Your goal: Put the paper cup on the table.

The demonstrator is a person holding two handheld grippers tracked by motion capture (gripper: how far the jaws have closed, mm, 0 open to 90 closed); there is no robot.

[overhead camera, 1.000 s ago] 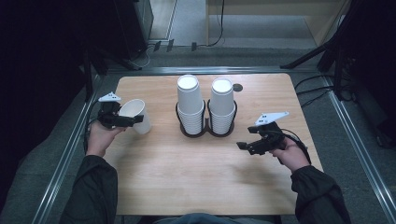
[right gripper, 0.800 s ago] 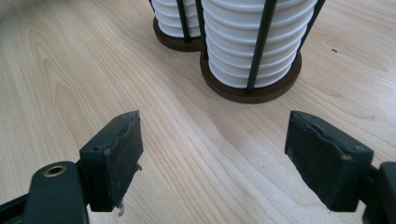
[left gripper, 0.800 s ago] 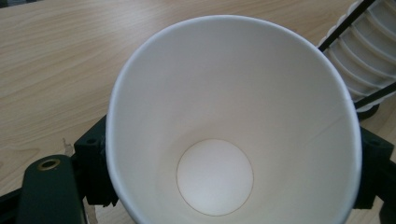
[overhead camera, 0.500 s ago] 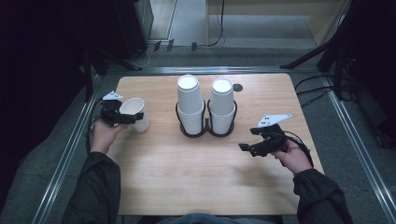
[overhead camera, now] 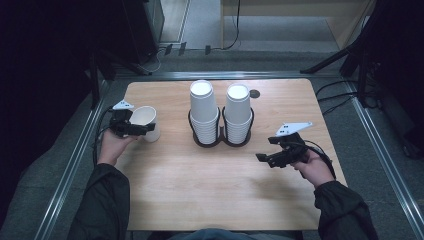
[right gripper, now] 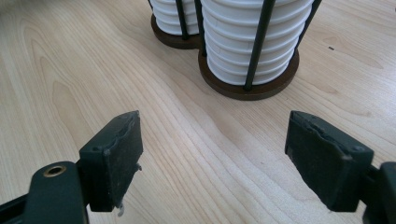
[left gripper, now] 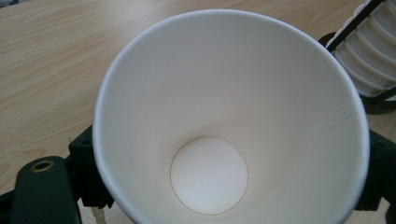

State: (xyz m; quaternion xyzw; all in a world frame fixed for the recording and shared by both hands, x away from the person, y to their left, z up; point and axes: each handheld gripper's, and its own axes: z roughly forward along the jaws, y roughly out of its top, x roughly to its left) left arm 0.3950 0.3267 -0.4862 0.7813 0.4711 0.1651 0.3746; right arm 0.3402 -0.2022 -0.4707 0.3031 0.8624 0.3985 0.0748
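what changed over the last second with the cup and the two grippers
The left gripper keeps its hold on the single paper cup but has carried it a little toward the person and lower, tipping it more upright. The right gripper has drifted slightly toward the person, jaws open as before. The two cup stacks in their holder have not moved.

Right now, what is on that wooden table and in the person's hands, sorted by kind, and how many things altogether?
Stacks of white paper cups: 2
Two-ring cup holder: 1
Single paper cup, held: 1
Handheld grippers: 2
Total: 6
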